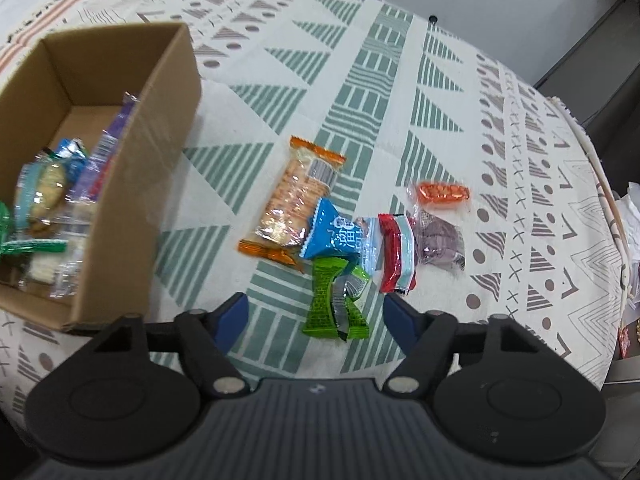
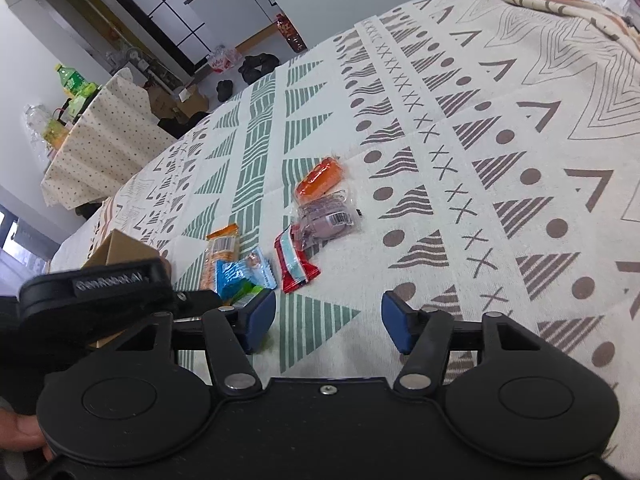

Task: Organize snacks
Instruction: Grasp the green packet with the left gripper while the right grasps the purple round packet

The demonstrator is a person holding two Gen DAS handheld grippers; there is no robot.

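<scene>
Nearest the left wrist camera, the left claw (image 1: 316, 320) points steeply down at the tabletop (image 1: 400, 80), its blue-padded fingers (image 1: 234, 316) spread with nothing pinched. A green snack packet (image 1: 336, 300) lies between the fingertips, apart from both pads. Just beyond it sits a loose cluster of snacks on the patterned cloth — a blue packet (image 1: 330, 232) overlapping a long orange cracker pack (image 1: 296, 200), a red-and-pale-blue packet (image 1: 396, 256), a clear wrapper with a purple snack (image 1: 438, 242) and a small orange sweet (image 1: 442, 192). To the left stands an open cardboard box (image 1: 132, 184), already holding several wrapped snacks (image 1: 52, 208).

From the right wrist camera, the right claw (image 2: 328, 320) hangs over bare cloth, its jaws also apart and holding nothing. The red-and-pale-blue packet (image 2: 296, 262) lies just ahead of it, with the purple snack (image 2: 328, 220) and the orange sweet (image 2: 320, 178) farther on. At the left edge the other gripper's black body (image 2: 96, 292) partly hides the cardboard box (image 2: 116, 246) — the blue packet (image 2: 240, 274) and cracker pack (image 2: 220, 256) show beside it. A thumb (image 2: 22, 434) grips the handle at the lower left corner.
</scene>
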